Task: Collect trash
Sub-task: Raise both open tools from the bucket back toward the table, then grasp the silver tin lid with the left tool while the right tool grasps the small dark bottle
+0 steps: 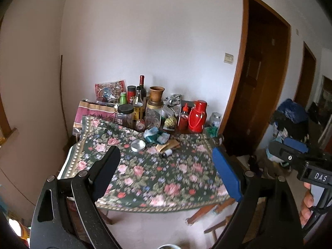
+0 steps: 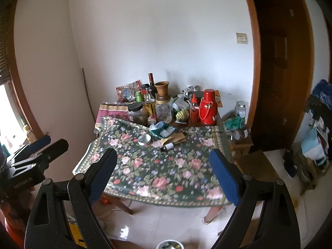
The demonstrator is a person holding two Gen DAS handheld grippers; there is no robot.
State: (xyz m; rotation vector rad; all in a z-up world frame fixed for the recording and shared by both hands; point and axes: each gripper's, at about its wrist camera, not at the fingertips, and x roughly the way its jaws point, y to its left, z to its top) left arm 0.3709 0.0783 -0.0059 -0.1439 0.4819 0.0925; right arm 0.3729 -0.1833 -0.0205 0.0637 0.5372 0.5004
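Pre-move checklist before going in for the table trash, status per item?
1. Left gripper open, nothing between the fingers: ok.
2. Right gripper open, nothing held: ok.
3. Trash in view: crumpled teal wrapper, brown paper, small vial lying on the tablecloth: ok.
4. Near half of the cloth bare, approach path free: ok.
5. Round tin beside the trash, trash or not: cannot tell.
6. Bin: only a white rim at the bottom edge shows; whether it is the bin: cannot tell.
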